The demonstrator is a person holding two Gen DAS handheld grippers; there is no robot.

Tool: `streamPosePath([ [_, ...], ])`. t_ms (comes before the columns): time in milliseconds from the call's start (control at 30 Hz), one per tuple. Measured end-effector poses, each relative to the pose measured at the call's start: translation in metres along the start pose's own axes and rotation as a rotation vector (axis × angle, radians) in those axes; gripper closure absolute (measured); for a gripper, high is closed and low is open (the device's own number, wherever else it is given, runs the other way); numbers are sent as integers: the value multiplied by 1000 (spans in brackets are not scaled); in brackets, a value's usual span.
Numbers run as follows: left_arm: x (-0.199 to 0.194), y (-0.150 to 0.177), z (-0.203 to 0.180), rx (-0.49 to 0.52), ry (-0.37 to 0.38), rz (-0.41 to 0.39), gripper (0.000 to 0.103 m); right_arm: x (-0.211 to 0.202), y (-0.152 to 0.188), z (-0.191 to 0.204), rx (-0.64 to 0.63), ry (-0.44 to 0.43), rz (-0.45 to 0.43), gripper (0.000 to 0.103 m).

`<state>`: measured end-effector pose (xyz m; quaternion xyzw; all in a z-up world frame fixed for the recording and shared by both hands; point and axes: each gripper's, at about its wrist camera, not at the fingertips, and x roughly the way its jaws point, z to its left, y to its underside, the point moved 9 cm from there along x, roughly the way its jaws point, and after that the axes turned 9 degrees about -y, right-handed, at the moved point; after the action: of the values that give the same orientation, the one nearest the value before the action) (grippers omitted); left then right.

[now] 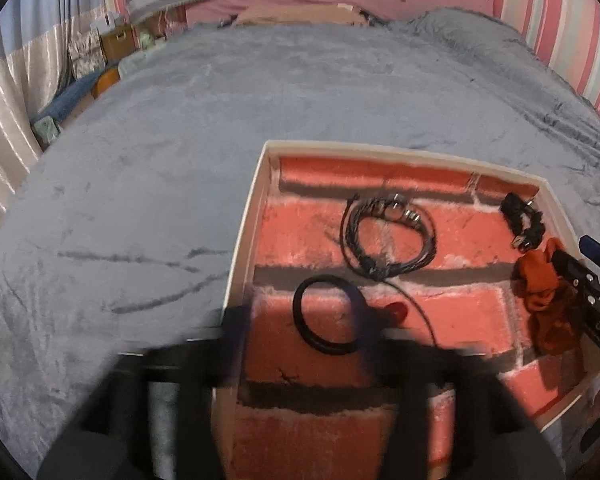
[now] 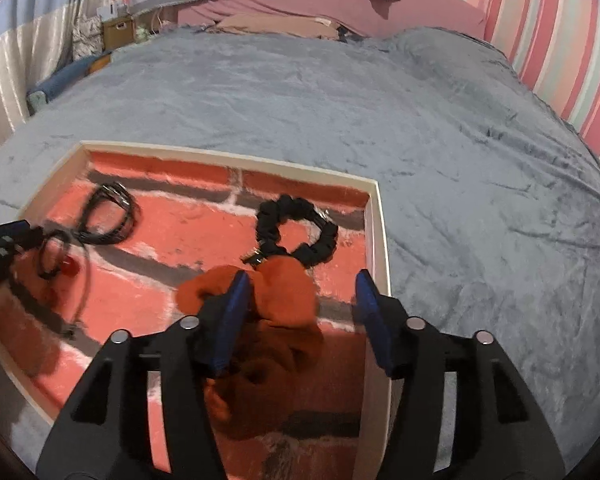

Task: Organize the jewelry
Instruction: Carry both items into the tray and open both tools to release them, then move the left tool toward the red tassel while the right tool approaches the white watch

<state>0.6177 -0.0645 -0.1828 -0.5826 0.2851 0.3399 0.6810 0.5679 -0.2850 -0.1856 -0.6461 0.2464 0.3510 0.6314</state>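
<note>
Tray (image 2: pixel 380 240), brick-print lined, sits on grey blanket (image 2: pixel 420 120). Right gripper (image 2: pixel 302 300) is spread wide, its left finger touching the orange scrunchie (image 2: pixel 284 296); the right finger hangs over the tray rim. Black scrunchie (image 2: pixel 300 228) lies just beyond. Left gripper (image 1: pixel 300 344) is motion-blurred, fingers apart around the black ring bracelet (image 1: pixel 328 312). Corded bead bracelet (image 1: pixel 388 236) lies further in.

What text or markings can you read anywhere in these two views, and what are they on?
"BAS": pale letters, sideways, on the black body of the right gripper, at the right edge of the left wrist view; more letters may be cut off.
Nothing readable on the tray, the jewelry, or the boxes beyond the bed: too small.
</note>
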Motion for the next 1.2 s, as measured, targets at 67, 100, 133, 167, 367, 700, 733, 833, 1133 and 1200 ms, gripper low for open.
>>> streamPosePath([
  [67, -13, -4, -1, 12, 14, -23, 39, -13, -6, 0, -2, -13, -20, 26],
  [100, -19, -6, -3, 11, 28, -25, 39, -20, -9, -1, 2, -16, -28, 18],
  [133, -25, -8, -3, 5, 36, -30, 38, -27, -11, -2, 11, -20, -33, 14],
  [167, -30, -11, -3, -1, 45, -32, 37, -31, -12, -4, 18, -23, -35, 13],
  [367, -96, -23, 9, -13, 64, -146, 14, -95, -11, -27, 54, -13, -111, 4],
  [700, -208, 33, 20, 21, 86, -312, 6, -209, 49, -53, 81, 44, -225, 4],
  [733, -216, 39, 21, 20, 90, -317, 6, -216, 55, -54, 84, 50, -230, 4],
  [833, -242, 65, 27, 12, 101, -337, 6, -240, 85, -56, 98, 77, -235, 4],
  [1133, -272, 150, 45, -10, 59, -316, 5, -278, 184, -52, 158, 125, -251, 4],
  [1200, -273, 174, 45, -5, 57, -302, 5, -278, 202, -51, 159, 131, -240, 4],
])
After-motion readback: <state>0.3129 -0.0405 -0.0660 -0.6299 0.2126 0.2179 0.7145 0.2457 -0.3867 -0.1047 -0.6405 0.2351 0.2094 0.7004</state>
